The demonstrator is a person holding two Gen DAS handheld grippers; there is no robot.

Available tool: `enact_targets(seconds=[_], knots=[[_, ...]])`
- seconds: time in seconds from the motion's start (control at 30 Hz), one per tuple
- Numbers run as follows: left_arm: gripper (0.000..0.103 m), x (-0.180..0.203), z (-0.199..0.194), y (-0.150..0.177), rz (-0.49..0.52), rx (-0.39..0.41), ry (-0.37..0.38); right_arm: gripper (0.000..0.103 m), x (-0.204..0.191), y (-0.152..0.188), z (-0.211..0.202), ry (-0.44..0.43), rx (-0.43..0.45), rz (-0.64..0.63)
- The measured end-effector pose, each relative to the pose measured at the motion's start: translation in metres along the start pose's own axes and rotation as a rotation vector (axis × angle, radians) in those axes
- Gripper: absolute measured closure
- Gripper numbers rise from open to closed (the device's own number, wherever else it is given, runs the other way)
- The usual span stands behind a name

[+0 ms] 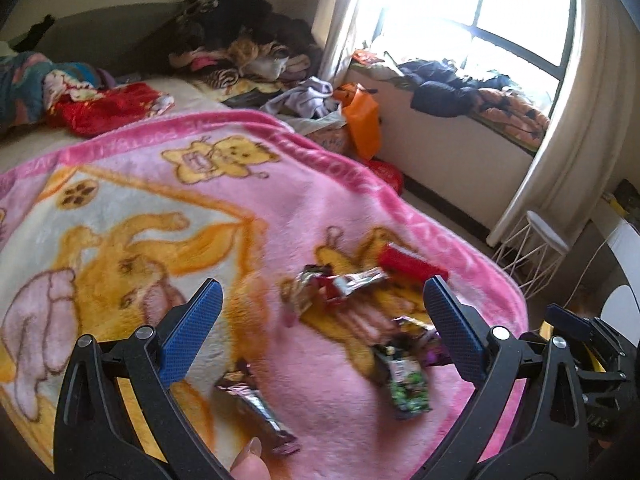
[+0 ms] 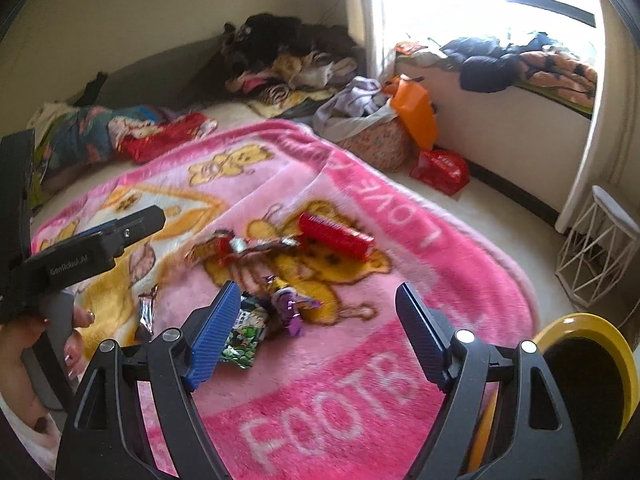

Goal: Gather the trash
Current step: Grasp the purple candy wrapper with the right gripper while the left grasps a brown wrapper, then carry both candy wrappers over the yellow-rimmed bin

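Your left gripper [image 1: 320, 320] wide, empty, above blanket [image 1: 280, 208]. Your right gripper [image 2: 316, 332] wide, empty too. Silver wrapper [image 1: 256, 412] at 6 o'clock in left view. Green packet [image 2: 244, 336] touching right gripper's left finger in picture. Purple wrapper [image 2: 288, 308] between fingers. Red tube [image 2: 336, 236] at 12 o'clock. Yellow bin [image 2: 592, 344] at 4 o'clock.

Bedroom: blanketed bed [image 1: 248, 184], strewn clothes [image 1: 248, 40]
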State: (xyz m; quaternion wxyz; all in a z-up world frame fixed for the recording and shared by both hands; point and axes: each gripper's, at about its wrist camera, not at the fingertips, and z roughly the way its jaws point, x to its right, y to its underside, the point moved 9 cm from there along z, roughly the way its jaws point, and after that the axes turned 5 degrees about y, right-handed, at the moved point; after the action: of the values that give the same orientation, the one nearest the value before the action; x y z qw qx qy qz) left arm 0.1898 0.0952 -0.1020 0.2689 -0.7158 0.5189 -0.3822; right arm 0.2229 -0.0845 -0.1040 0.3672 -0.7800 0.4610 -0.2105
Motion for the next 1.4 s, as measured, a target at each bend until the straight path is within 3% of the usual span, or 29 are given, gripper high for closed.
enact_targets(seconds=[0.07,0.37,0.57,0.6,0.73,0.8,1.4], knots=[[0.011,-0.006,0.007,0.004,-0.006,-0.024,-0.001,0.030,-0.008,0.003,0.014,-0.012,-0.039,-0.015],[0.042,-0.012,0.039,0.022,-0.008,-0.134,0.015,0.051,-0.013,0.016,0.060,-0.054,-0.169,0.049],[0.053,-0.013,0.059,0.029,0.019,-0.180,0.015,0.076,-0.016,0.030,0.074,-0.105,-0.248,0.079],[0.059,-0.013,0.062,0.030,0.022,-0.190,0.008,0.085,-0.017,0.032,0.075,-0.107,-0.253,0.073],[0.087,-0.016,0.071,0.035,0.020,-0.219,0.001,0.088,-0.022,0.037,0.070,-0.115,-0.239,0.058],[0.096,-0.017,0.072,0.037,0.024,-0.225,-0.002,0.089,-0.022,0.037,0.067,-0.117,-0.228,0.056],[0.097,0.001,0.012,0.026,-0.005,-0.100,0.047,0.091,-0.009,0.033,0.012,-0.128,-0.129,0.078]])
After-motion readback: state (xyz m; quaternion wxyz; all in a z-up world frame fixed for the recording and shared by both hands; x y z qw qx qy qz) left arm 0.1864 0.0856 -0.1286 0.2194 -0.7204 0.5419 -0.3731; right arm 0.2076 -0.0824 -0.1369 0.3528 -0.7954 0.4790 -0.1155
